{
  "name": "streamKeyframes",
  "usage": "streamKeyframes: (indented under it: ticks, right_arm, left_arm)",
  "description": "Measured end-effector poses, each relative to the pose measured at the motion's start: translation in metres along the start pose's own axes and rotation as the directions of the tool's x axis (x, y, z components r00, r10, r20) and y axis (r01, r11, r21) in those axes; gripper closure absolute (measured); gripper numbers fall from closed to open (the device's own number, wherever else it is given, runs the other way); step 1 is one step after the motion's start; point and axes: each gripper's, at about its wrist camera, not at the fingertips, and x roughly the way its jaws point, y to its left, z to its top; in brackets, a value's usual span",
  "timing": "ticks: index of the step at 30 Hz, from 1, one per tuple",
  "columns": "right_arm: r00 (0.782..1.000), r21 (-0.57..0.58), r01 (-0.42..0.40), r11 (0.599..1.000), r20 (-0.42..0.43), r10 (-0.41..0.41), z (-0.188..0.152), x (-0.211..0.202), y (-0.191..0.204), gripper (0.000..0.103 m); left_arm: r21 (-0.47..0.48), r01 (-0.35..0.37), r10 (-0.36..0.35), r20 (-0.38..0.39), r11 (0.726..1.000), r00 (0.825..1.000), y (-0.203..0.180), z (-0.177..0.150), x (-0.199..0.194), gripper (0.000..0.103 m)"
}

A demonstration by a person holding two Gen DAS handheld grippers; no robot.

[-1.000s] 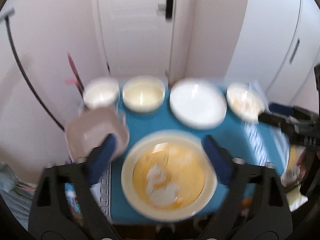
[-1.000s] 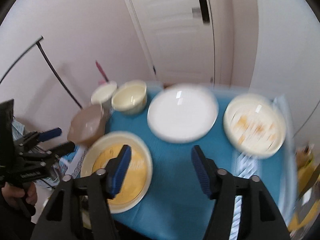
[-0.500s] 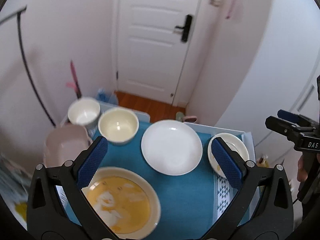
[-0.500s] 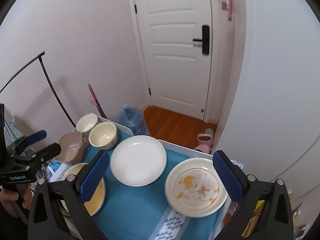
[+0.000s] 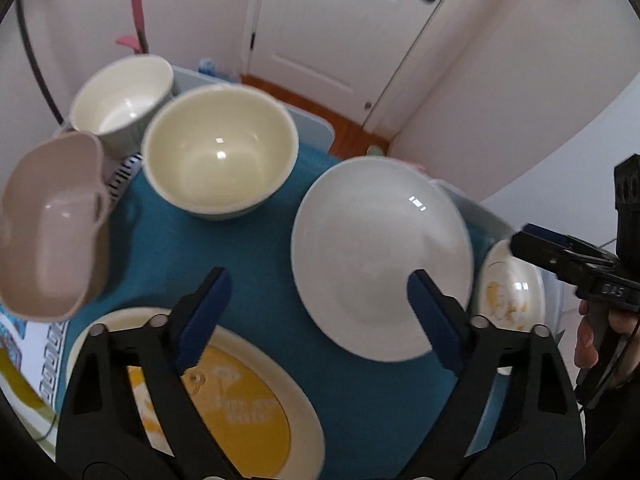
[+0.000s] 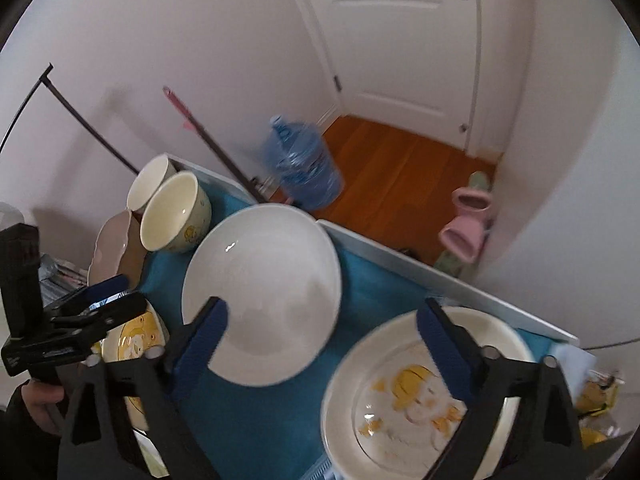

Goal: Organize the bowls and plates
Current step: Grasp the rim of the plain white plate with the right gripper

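Crockery covered a teal cloth [image 5: 248, 248] on the table: a plain white round plate [image 5: 380, 256] at centre, a cream ceramic bowl [image 5: 220, 156] at ten o'clock of it. Only the right wrist view showed a blue water jug [image 6: 304, 168] and pink slippers [image 6: 466, 220] on the floor. The left gripper [image 5: 316, 312] and right gripper [image 6: 320, 344] were both closing, nothing pinched between their blue pads. The yellow cartoon plate [image 6: 416, 400] was blurred and partly cut off.
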Motion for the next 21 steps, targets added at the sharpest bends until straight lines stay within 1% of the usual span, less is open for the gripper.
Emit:
streamKeyframes:
  ticks: [2, 3, 4, 6, 8, 10, 13, 15, 16, 18, 19, 21]
  right_arm:
    - [0.999, 0.001, -0.012, 1.000, -0.036, 0.012, 0.001, 0.019, -0.002, 0.037]
    - [0.998, 0.002, -0.018, 1.000, -0.054, 0.018, 0.002, 0.029, -0.003, 0.041]
    - [0.998, 0.001, -0.019, 1.000, -0.063, 0.019, 0.002, 0.035, -0.003, 0.043]
    - [0.996, 0.000, -0.019, 1.000, -0.082, 0.019, 0.003, 0.045, -0.005, 0.050]
    - [0.995, 0.000, -0.023, 1.000, -0.098, 0.023, 0.003, 0.053, -0.006, 0.055]
    - [0.992, -0.004, -0.029, 1.000, -0.119, 0.028, 0.001, 0.059, -0.008, 0.059]
    - [0.990, -0.007, -0.031, 1.000, -0.137, 0.029, -0.003, 0.063, -0.011, 0.067]
    - [0.989, -0.002, -0.037, 0.999, -0.144, 0.037, -0.005, 0.065, -0.013, 0.070]
    - [0.988, -0.003, -0.041, 0.999, -0.148, 0.040, -0.007, 0.066, -0.013, 0.072]
    - [0.987, -0.007, -0.046, 0.999, -0.153, 0.044, -0.009, 0.067, -0.013, 0.080]
    - [0.987, -0.011, -0.047, 0.999, -0.152, 0.044, -0.009, 0.068, -0.012, 0.082]
    - [0.988, -0.022, -0.037, 0.999, -0.150, 0.033, -0.009, 0.069, -0.011, 0.085]
  left_arm:
    - [0.008, -0.006, 0.006, -0.033, 1.000, 0.999, 0.002, 0.003, 0.015, 0.025]
    - [0.010, -0.008, 0.008, -0.046, 1.000, 0.999, 0.002, 0.003, 0.020, 0.029]
    - [0.011, -0.009, 0.009, -0.059, 1.000, 0.998, 0.004, 0.003, 0.027, 0.033]
    - [0.013, -0.010, 0.011, -0.078, 1.000, 0.997, 0.006, 0.003, 0.038, 0.038]
    - [0.014, -0.010, 0.011, -0.097, 1.000, 0.995, 0.008, 0.004, 0.045, 0.041]
    - [0.018, -0.006, 0.008, -0.114, 1.000, 0.993, 0.009, 0.002, 0.051, 0.053]
    - [0.028, -0.004, 0.007, -0.140, 1.000, 0.990, 0.008, -0.001, 0.057, 0.055]
    - [0.037, 0.000, 0.005, -0.145, 0.999, 0.989, 0.008, -0.004, 0.059, 0.057]
    - [0.048, -0.008, 0.014, -0.144, 0.999, 0.989, 0.007, -0.005, 0.060, 0.063]
    - [0.069, -0.024, 0.033, -0.137, 0.997, 0.990, 0.006, -0.004, 0.062, 0.069]
    - [0.070, -0.024, 0.033, -0.134, 0.997, 0.990, 0.006, -0.004, 0.062, 0.074]
    - [0.053, 0.012, -0.005, -0.139, 0.998, 0.990, 0.007, 0.003, 0.065, 0.084]
